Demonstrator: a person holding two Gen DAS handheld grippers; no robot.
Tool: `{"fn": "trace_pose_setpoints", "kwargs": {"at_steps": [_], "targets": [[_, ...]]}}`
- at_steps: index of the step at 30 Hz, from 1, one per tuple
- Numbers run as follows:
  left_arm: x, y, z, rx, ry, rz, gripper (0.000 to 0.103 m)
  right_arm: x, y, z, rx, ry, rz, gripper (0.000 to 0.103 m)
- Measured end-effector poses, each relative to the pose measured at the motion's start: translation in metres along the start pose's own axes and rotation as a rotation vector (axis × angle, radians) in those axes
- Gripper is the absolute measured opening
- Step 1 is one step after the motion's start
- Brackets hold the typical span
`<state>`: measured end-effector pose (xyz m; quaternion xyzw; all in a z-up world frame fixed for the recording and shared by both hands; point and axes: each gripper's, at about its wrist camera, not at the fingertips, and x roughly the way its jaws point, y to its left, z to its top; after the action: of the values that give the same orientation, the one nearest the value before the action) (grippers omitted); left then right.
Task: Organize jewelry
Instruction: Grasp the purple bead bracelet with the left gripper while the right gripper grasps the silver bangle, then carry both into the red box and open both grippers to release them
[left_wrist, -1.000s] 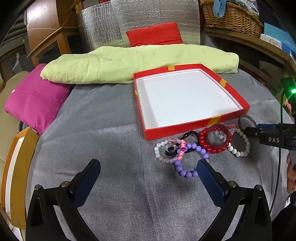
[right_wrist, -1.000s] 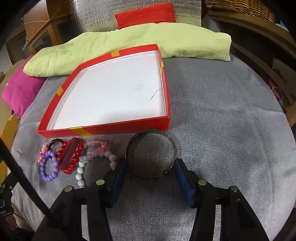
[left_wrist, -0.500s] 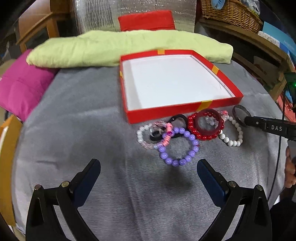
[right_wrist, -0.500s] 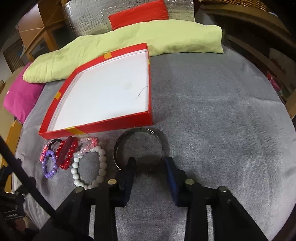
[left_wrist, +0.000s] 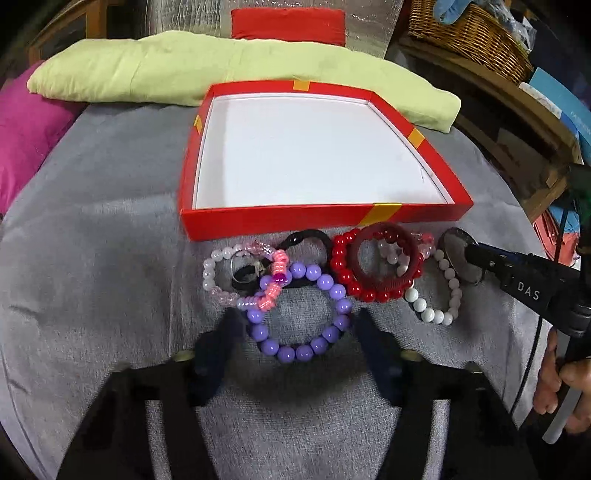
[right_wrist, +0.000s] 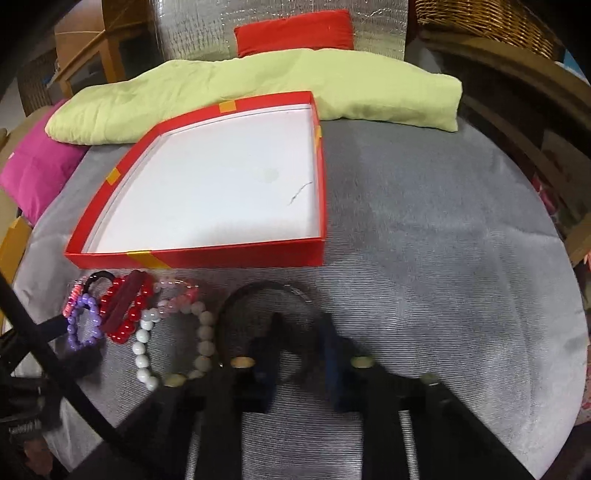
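A shallow red box (left_wrist: 295, 221) (right_wrist: 221, 254) with a bare white floor lies on the grey cloth. Bracelets lie in a row in front of it. My left gripper (left_wrist: 299, 325) is low over the purple bead bracelet (left_wrist: 288, 352) (right_wrist: 79, 332); its jaws are closing, one finger on each side of the bracelet, not pressing on it. To the right lie a red bead bracelet (left_wrist: 341, 269), a dark red bangle (left_wrist: 384, 284) and a white bead bracelet (left_wrist: 428, 314). My right gripper (right_wrist: 301, 332) is closing on the near rim of the metal bangle (right_wrist: 266, 288) (left_wrist: 456, 251), which tips up.
A pale pink bead bracelet (left_wrist: 208, 273) and a black hair tie (left_wrist: 310, 234) overlap the purple one. A green pillow (left_wrist: 184, 70) lies behind the box, with a magenta cushion (left_wrist: 22, 147) at the left. A wicker basket (left_wrist: 472, 33) stands on a shelf at the right. A person's hand (left_wrist: 565, 384) holds the right gripper.
My left gripper has come down and forward over the purple bracelet, and its jaws have narrowed around it. The right jaws have drawn together on the metal bangle's near rim.
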<state>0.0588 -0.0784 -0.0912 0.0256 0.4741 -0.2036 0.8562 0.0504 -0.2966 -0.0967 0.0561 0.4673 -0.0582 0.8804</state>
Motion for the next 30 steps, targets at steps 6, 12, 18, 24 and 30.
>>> {"fn": "trace_pose_setpoints", "kwargs": {"at_steps": [6, 12, 18, 24, 30], "targets": [[-0.007, 0.018, -0.007, -0.028, -0.012, -0.096, 0.012, -0.005, -0.016, -0.003, 0.040, 0.007, 0.083, 0.007], [-0.023, 0.033, -0.016, -0.034, -0.036, -0.133, 0.010, -0.010, -0.036, -0.008, 0.102, 0.016, 0.174, 0.006], [-0.050, 0.040, -0.022, -0.015, -0.094, -0.201, 0.010, -0.019, -0.041, -0.008, 0.126, -0.016, 0.191, 0.006], [-0.056, 0.042, -0.018, -0.008, -0.117, -0.207, 0.010, -0.016, -0.027, -0.002, 0.105, 0.003, 0.164, 0.026], [-0.059, 0.051, -0.015, -0.038, -0.128, -0.182, 0.010, -0.020, -0.020, -0.009, -0.007, -0.013, 0.146, 0.067]]}}
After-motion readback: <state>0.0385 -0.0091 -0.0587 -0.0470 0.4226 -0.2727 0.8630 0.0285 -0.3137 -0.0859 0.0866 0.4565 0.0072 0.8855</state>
